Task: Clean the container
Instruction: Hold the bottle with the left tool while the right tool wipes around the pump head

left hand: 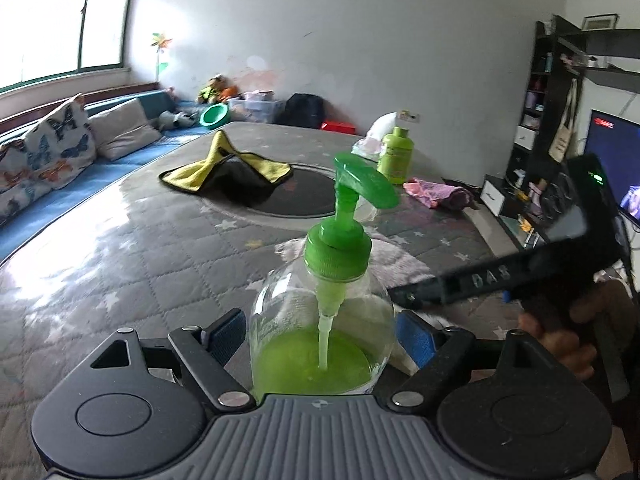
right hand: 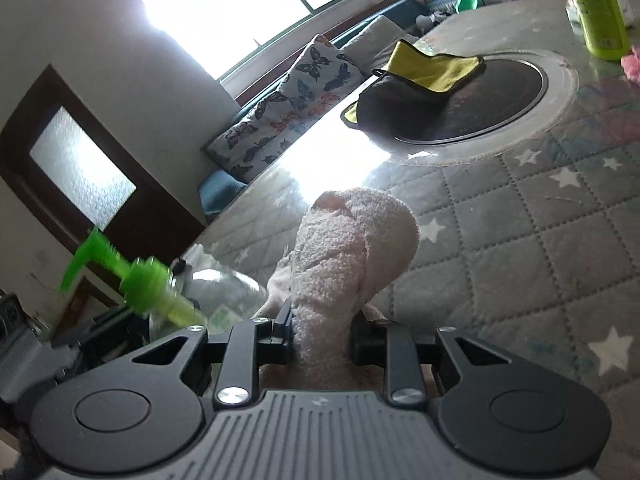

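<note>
Between the blue pads of the left hand-held gripper [left hand: 322,338] stands a clear pump bottle [left hand: 320,320], upright, with green liquid filling its lower part and a green pump head [left hand: 362,182] above. Both pads press against the bottle's sides, so the jaws are closed on it. Just to the right of that gripper, a person's hand [left hand: 560,340] holds the black body of the other tool, which reaches in behind the bottle.

The right hand-held gripper [right hand: 322,332] has its jaws drawn in on a fluffy pale pink cloth [right hand: 344,256], which bunches up ahead of the fingers and rests on the counter [right hand: 540,240], a grey quilted cover with white stars. In the right wrist view the bottle [right hand: 216,284] lies just left of the cloth, blurred, its pump tilted away to the left; whether cloth and bottle touch I cannot tell.

Further ahead of both grippers, a yellow and black cloth [left hand: 228,172] lies partly over a dark round inset [left hand: 304,196] in the counter. Beyond that, to the right, stands a green bottle [left hand: 394,156], with a small pink rag [left hand: 434,192] near it. A butterfly cushion [left hand: 44,148] sits on the blue bench well off to the left.
</note>
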Tool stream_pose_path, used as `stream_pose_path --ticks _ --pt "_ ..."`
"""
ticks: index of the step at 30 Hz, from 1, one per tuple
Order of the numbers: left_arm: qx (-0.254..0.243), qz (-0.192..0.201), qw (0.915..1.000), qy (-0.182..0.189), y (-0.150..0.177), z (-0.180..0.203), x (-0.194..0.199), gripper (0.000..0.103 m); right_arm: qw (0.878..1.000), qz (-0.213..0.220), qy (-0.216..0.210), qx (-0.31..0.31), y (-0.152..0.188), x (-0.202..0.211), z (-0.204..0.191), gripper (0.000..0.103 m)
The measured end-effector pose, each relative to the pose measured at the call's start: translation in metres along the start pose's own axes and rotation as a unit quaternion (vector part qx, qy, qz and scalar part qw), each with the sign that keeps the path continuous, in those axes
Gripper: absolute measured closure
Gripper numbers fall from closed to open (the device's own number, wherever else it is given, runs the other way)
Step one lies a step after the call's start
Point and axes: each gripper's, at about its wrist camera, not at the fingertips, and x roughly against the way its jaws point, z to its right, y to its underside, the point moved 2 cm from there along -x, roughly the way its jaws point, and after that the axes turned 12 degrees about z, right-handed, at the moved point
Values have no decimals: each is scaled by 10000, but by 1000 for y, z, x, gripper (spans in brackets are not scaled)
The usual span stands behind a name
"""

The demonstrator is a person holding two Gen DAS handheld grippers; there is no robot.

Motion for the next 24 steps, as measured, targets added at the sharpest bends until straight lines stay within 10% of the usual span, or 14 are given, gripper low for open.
stream_pose_path --ticks 10,24 --pt "-258 47 9997 5 5 3 0 19 9997 65 138 199 11 25 -11 79" --pt "-424 227 9971 587 10 -9 -4 18 9950 411 -762 -500 -48 1 -14 79"
